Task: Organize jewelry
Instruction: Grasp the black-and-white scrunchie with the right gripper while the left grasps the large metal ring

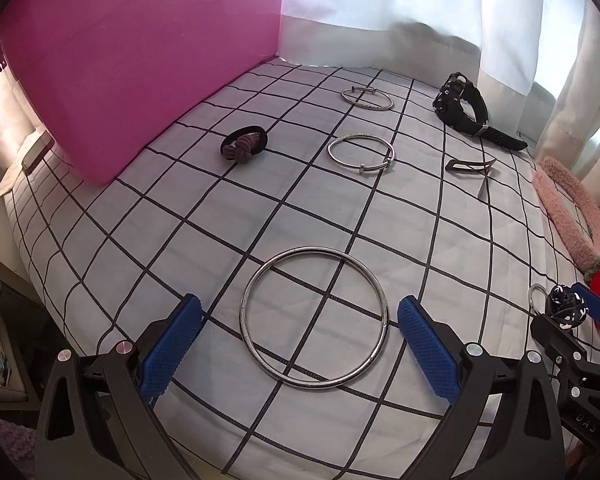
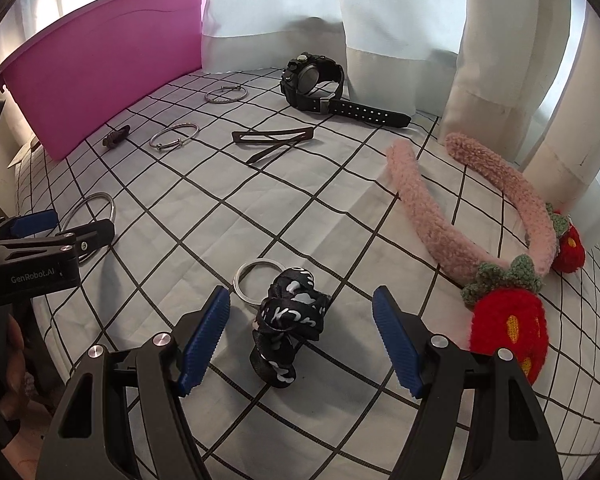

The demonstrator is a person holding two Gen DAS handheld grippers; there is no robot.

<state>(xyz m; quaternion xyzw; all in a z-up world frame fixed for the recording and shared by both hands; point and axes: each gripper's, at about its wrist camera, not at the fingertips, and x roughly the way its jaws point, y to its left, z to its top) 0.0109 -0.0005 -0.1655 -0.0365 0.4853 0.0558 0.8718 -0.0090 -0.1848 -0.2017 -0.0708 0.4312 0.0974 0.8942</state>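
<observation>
Left wrist, claw (image 1: 299,346) wide round bangle (image 1: 314,318), bin (image 1: 140,72) far.

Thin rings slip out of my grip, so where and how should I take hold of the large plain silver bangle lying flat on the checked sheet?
Pinch the near rim of the large plain silver bangle, one jaw inside the hoop, one outside, coming steeply from above. It lies flat on the sheet, too thin for a sideways grip.
</observation>
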